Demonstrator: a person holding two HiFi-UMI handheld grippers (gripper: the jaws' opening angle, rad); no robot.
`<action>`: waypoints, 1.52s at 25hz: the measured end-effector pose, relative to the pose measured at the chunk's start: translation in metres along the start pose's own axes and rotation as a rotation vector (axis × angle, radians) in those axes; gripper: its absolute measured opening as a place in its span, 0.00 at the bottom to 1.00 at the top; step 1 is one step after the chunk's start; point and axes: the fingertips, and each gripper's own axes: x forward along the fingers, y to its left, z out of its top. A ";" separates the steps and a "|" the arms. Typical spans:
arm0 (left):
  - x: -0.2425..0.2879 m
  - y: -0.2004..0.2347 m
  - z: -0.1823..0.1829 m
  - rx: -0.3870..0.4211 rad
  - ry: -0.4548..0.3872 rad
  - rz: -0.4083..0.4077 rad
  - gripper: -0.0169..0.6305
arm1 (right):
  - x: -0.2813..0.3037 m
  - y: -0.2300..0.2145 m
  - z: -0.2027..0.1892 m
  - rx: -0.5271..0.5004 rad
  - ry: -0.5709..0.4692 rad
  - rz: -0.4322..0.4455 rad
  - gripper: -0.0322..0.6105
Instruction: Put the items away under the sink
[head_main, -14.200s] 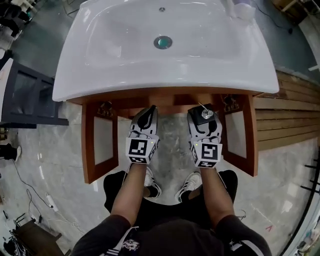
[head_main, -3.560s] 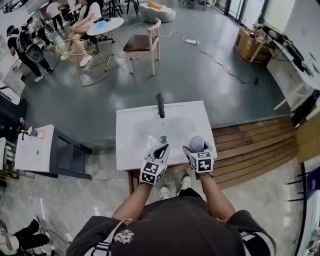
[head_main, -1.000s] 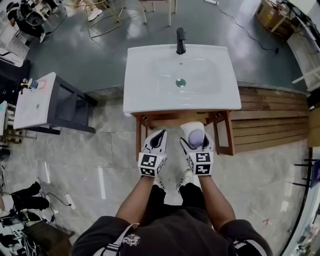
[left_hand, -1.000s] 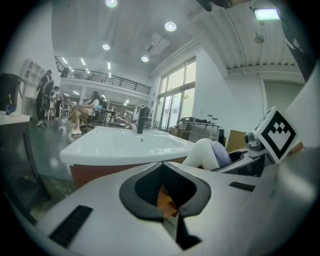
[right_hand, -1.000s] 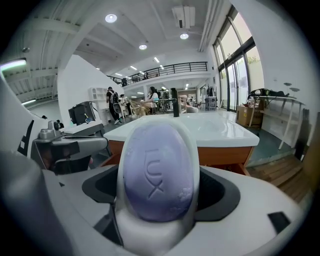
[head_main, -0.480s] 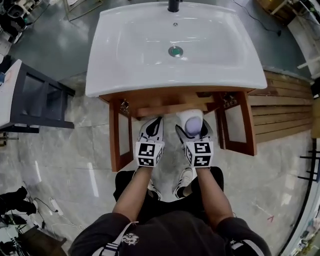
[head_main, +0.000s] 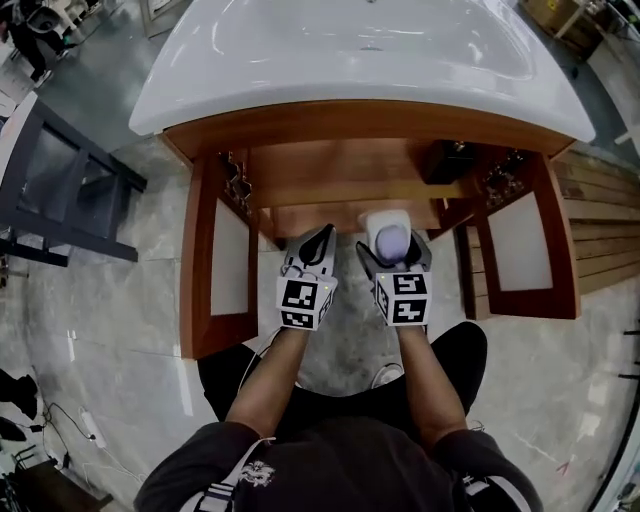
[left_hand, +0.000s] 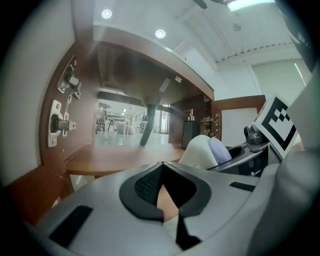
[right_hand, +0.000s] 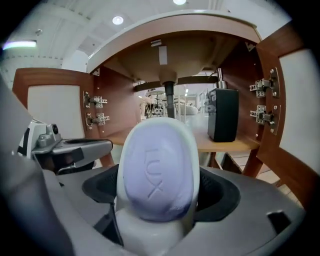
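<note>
Right gripper clamped on a white soap dish bearing a lilac soap bar, poised before the open cabinet under the sink.

The dish sits squarely between the right gripper's jaws, with the bar on top and nothing visibly securing it. The left gripper is clenched on nothing, close by at 9 o'clock. The wooden shelf lies ahead at 12 o'clock and is not yet reached. A black dispenser stands on it at 2 o'clock and the drain pipe drops at 12. The bar looks liable to slide off if the dish tips on the way in. Reaching too far right could knock the dispenser, and coming in low could catch the dish on the shelf edge.
</note>
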 end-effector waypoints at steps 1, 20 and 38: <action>0.001 0.004 -0.005 -0.003 0.002 0.011 0.02 | 0.003 0.000 -0.003 -0.001 -0.003 -0.001 0.76; 0.020 0.037 0.011 0.020 0.052 0.107 0.02 | 0.031 0.000 0.056 0.013 0.028 0.027 0.76; 0.043 0.055 0.041 0.014 0.030 0.123 0.02 | 0.129 -0.049 0.097 0.022 0.219 -0.062 0.76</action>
